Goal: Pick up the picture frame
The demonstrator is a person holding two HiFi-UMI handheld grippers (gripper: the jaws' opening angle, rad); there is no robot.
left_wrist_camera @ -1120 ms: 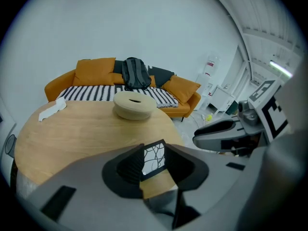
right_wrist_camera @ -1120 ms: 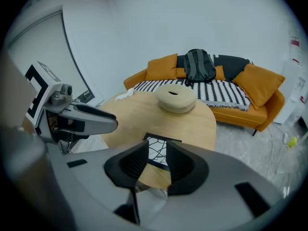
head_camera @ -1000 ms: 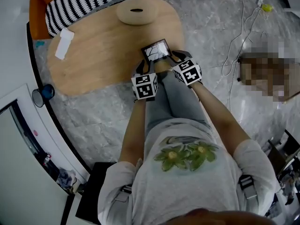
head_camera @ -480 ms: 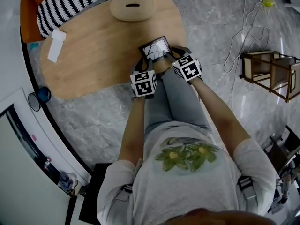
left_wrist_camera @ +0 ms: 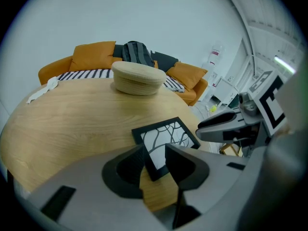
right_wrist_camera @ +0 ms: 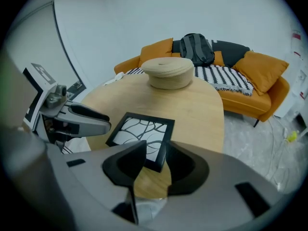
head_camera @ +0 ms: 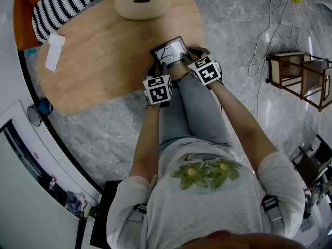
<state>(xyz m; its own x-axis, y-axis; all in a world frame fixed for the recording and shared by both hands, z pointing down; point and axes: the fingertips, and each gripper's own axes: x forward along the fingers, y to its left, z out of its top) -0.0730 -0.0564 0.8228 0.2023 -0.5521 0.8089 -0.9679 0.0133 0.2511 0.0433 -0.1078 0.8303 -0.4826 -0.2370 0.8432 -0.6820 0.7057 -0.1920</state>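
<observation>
A black picture frame with a white branch print lies flat on the oval wooden table, near its edge by the person's knees. My left gripper is at the frame's near left corner. In the left gripper view that corner of the frame sits between the jaws of the left gripper, which are opening with a gap on both sides. My right gripper is at the right side of the frame. The jaws of the right gripper are also opening around a corner, pads off it.
A round wooden bowl-like piece stands at the table's far end, and a white paper lies at its left. An orange sofa with a striped blanket is behind. Wooden stools and cables are on the marble floor to the right.
Both grippers have sunk toward the table top with the frame between them. Their jaws stand wider than before, and the frame now rests on the wood.
</observation>
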